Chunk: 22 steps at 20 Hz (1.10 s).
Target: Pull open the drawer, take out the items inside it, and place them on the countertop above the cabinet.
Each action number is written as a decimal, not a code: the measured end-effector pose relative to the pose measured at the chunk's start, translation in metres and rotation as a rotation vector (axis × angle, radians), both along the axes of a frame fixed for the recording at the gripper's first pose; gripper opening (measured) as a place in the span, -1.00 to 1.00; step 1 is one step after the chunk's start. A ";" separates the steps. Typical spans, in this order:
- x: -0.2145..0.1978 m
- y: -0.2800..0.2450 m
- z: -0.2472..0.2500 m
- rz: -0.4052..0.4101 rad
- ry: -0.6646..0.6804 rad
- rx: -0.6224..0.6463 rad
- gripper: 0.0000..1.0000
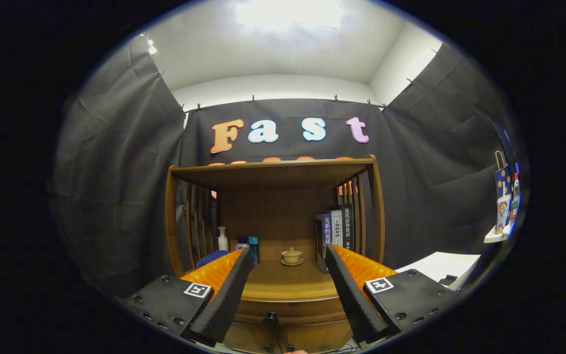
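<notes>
Facing glossy wooden cabinet (pixel 273 295), tool (pixel 288 255) spread apart, ribbed black fingers (pixel 224 300), drawer (pixel 283 314) closed

A staged booth, dressed as a home corner: black cloth (pixel 116 196) is hanging from clips along white walls (pixel 273 86), under a bright ceiling light (pixel 288 12). A wooden cabinet (pixel 273 216) with slatted sides is standing against the cloth, carrying household things: books (pixel 338 226), a lidded cup (pixel 292 255) on a saucer, bottles (pixel 223 239). Off to the side a small shelf (pixel 496 237) is holding a gift bag (pixel 503 179).
</notes>
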State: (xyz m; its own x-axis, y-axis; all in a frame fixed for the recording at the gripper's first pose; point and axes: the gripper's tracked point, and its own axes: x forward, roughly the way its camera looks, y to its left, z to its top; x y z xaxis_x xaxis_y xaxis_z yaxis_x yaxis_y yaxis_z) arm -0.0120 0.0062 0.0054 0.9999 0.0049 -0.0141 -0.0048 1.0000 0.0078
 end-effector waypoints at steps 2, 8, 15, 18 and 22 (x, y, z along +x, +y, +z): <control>-0.001 0.000 0.000 0.000 -0.001 0.000 0.96; 0.000 0.000 0.001 -0.001 -0.001 0.000 0.96; -0.002 0.001 0.001 -0.002 -0.002 -0.001 0.96; -0.001 0.001 0.002 -0.001 -0.002 0.000 0.96; 0.000 0.001 0.001 0.000 0.000 0.000 0.96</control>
State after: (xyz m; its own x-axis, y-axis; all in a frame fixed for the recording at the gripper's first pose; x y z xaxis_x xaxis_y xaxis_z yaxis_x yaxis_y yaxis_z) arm -0.0119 0.0074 0.0068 0.9999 0.0049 -0.0138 -0.0048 1.0000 0.0075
